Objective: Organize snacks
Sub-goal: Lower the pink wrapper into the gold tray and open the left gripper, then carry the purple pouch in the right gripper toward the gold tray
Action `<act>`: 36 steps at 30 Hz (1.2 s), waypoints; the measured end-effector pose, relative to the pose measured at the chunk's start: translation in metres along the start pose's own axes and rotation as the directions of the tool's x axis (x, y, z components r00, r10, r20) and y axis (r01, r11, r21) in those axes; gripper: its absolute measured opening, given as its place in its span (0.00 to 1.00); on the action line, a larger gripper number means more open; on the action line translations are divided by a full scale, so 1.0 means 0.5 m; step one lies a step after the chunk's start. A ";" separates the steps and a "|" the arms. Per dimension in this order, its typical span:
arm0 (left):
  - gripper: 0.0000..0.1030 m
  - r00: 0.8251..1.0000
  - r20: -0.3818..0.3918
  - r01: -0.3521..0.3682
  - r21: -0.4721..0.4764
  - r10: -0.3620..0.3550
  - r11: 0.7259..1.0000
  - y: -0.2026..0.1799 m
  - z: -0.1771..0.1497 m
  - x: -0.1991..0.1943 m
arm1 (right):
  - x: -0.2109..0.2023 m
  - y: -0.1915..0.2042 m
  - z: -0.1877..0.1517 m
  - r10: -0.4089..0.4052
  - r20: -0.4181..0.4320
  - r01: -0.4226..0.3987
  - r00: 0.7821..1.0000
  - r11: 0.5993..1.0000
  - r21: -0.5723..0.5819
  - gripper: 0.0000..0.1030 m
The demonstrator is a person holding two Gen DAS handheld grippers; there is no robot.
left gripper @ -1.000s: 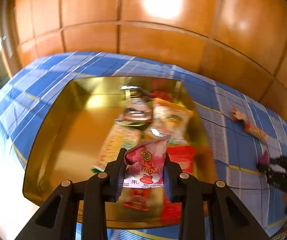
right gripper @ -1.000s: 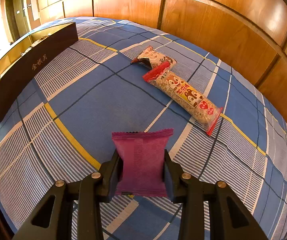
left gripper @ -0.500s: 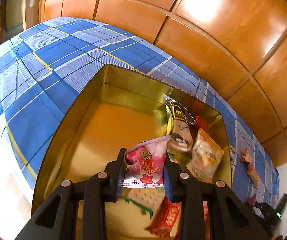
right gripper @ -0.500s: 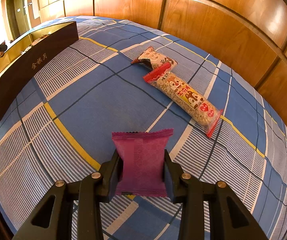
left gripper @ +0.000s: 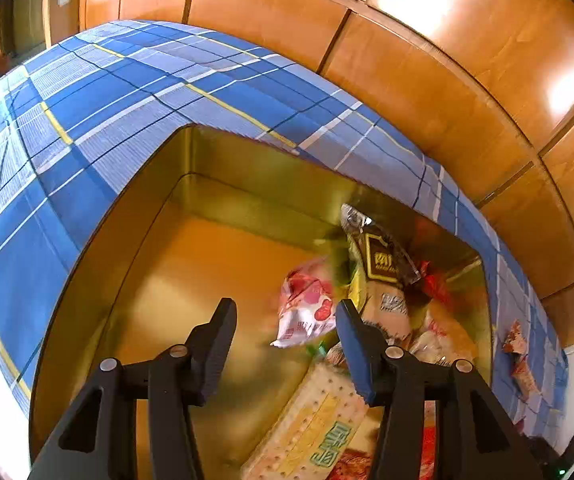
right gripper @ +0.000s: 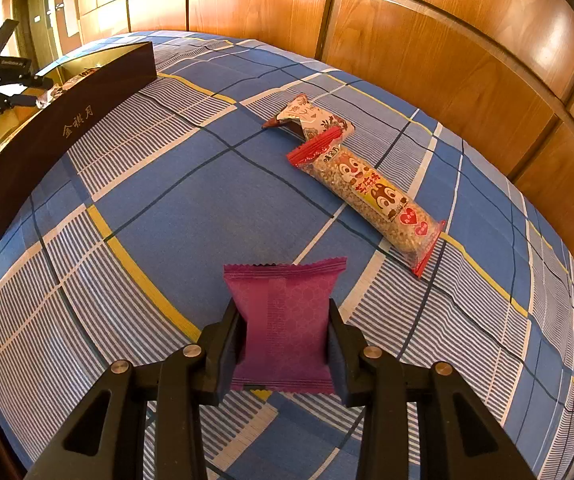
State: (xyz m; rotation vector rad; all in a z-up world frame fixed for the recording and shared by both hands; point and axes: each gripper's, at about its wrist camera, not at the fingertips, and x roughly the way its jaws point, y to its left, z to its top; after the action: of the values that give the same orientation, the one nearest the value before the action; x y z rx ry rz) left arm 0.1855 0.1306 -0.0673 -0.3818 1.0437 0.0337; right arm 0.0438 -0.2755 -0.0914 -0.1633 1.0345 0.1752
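My left gripper (left gripper: 285,314) hangs over the gold-lined box (left gripper: 215,168), its jaws opening. The pink gummy pouch (left gripper: 307,306) is blurred between the fingers and free of the pads, dropping toward several snack packs piled at the box's right side, among them a cracker pack (left gripper: 319,424) and a dark-labelled packet (left gripper: 383,260). My right gripper (right gripper: 285,332) is shut on a magenta snack packet (right gripper: 283,320) just above the blue plaid cloth (right gripper: 191,208). From the right wrist view the box (right gripper: 63,128) shows its dark brown outer wall at the far left, with the left gripper (right gripper: 19,86) above it.
A long peanut-bar pack (right gripper: 371,196) and a small cream-and-brown packet (right gripper: 311,120) lie on the cloth beyond the right gripper. Two small packets (left gripper: 519,356) lie on the cloth right of the box. Wooden wall panels (right gripper: 427,40) run behind. The box's left half shows bare gold floor.
The left gripper has opened and let go of the gummy pouch, which now falls toward the pile. It also swung left across the box. The right gripper and its packet have not moved.
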 end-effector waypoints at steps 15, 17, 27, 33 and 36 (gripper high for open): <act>0.52 0.984 0.142 -0.128 0.165 0.105 0.978 -0.036 -0.141 -0.111 | -0.002 0.004 0.000 -0.016 0.003 0.016 1.000 1.000 -0.013 0.37; 0.53 0.981 0.162 -0.135 0.182 0.105 0.974 -0.041 -0.152 -0.125 | -0.002 0.003 0.000 -0.017 0.004 0.017 1.000 1.000 -0.012 0.37; 0.59 0.975 0.203 -0.138 0.249 0.088 0.959 -0.062 -0.206 -0.166 | -0.004 0.002 0.000 -0.024 0.008 0.024 1.000 1.000 -0.002 0.37; 0.59 0.968 0.222 -0.169 0.245 0.114 0.955 -0.059 -0.223 -0.174 | -0.003 0.005 0.000 -0.033 0.005 0.033 0.999 0.999 0.008 0.37; 0.59 0.968 0.224 -0.167 0.237 0.114 0.957 -0.051 -0.226 -0.175 | -0.002 0.005 0.002 -0.038 -0.001 0.038 0.999 0.999 0.019 0.37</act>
State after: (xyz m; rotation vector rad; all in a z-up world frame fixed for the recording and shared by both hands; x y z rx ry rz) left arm 0.0516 0.0837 -0.0357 -0.0673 0.8532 0.0659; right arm 0.0433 -0.2728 -0.0901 -0.1656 1.0326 0.1310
